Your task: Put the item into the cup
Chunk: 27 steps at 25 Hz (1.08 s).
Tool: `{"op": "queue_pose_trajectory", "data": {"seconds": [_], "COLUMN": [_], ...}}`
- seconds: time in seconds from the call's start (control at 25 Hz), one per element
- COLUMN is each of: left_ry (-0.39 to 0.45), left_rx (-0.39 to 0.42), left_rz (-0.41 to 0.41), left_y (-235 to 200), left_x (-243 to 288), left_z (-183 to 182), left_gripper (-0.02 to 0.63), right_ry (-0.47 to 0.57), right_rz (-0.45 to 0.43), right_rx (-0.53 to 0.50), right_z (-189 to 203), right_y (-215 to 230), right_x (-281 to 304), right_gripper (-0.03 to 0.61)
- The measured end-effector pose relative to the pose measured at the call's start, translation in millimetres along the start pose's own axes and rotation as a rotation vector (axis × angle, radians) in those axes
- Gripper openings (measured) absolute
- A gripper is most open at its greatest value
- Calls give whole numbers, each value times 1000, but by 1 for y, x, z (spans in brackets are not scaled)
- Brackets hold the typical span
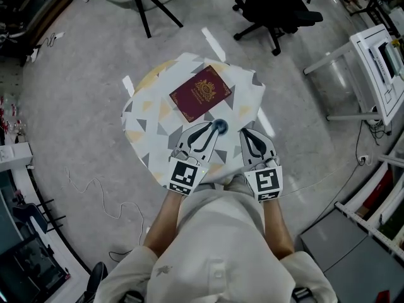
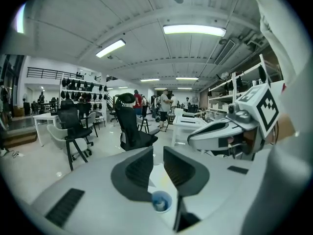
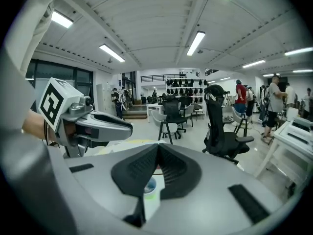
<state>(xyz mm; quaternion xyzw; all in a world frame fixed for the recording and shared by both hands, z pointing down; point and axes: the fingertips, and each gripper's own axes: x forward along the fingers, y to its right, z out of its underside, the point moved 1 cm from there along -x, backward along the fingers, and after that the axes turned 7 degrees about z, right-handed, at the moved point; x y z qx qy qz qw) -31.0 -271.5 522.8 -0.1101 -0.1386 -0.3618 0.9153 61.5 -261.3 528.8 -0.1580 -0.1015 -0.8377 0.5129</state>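
A small blue cup (image 1: 220, 126) stands on the round table's patterned cloth (image 1: 146, 115), near its front edge. The cup (image 2: 161, 201) shows something pale inside; I cannot tell what it is. My left gripper (image 1: 211, 127) sits just left of the cup, its jaws a little apart with nothing between them. The right gripper (image 1: 245, 132) rests just right of the cup, with its pads pressed together and empty. In the right gripper view the cup (image 3: 149, 185) sits low, below the shut pads (image 3: 168, 168).
A maroon booklet with a gold crest (image 1: 200, 93) lies on the cloth behind the cup. Office chairs (image 1: 278, 11) and a white desk (image 1: 379, 55) stand on the floor around the table. A cable (image 1: 95, 194) trails on the floor at left.
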Motion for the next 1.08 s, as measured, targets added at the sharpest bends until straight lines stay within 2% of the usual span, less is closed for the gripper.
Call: {"op": "queue_pose_trajectory", "data": {"seconds": [0.64, 1.08], "left_ry": [89, 101], "left_rx": [11, 15], "left_rz": [-8, 0], "left_y": [-8, -9], "left_x": [-8, -6], "left_z": [-25, -29], "left_gripper": [75, 74], "right_ry": [57, 67], "right_rz": [36, 44], "right_rx": [-30, -45], "right_z": [-29, -36], "right_y": [5, 7], "right_x": [-5, -5], "right_gripper": [6, 6]}}
